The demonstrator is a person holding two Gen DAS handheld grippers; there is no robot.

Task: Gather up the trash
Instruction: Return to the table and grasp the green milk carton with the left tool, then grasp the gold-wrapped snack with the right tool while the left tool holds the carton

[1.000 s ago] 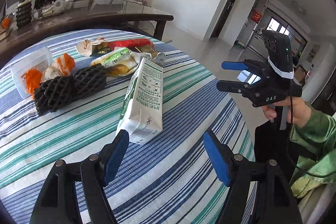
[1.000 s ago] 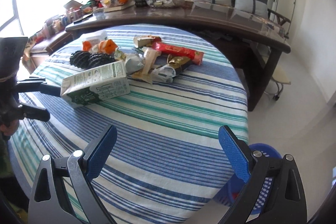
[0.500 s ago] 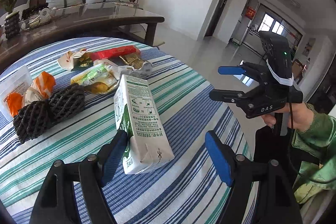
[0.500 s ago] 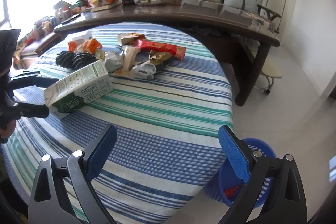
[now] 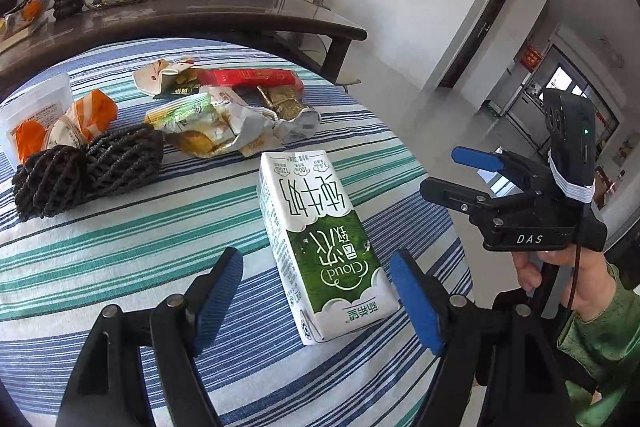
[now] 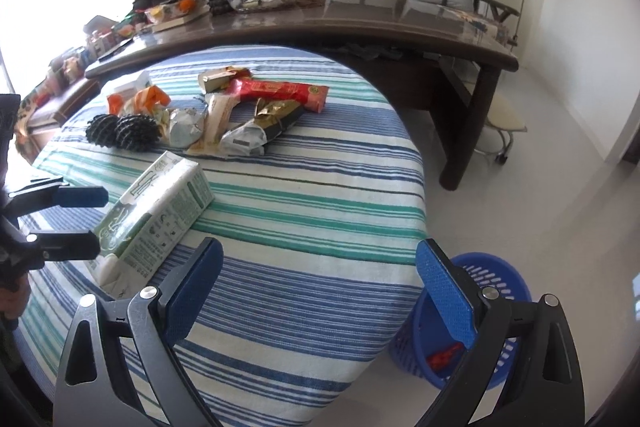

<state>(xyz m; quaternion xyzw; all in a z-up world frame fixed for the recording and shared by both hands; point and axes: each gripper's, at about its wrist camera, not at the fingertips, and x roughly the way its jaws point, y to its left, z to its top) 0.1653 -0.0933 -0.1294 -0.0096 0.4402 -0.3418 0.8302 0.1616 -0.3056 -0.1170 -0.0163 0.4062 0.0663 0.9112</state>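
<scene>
A milk carton (image 5: 324, 247) lies on its side on the striped worktop (image 5: 120, 259), near the front edge. It is green and white. The left tongs (image 5: 316, 303) are spread wide apart. The near end of the carton sits between the two blue pads, but the pads do not press on it. The right pad is just beside the carton and the left pad is a bit away from it.

The right tongs (image 6: 320, 291) are also spread wide apart, with nothing in them. They hang over the edge of the worktop. A hand (image 5: 560, 267) with a green sleeve holds them.

More trash lies farther back on the worktop. There are two black net wraps (image 5: 88, 167), an orange wrapper (image 5: 92, 115), crumpled food wrappers (image 5: 216, 131) and a long red box (image 5: 252, 79).

A blue basket (image 6: 492, 291) stands on the floor beside the worktop. Something red lies in it.
</scene>
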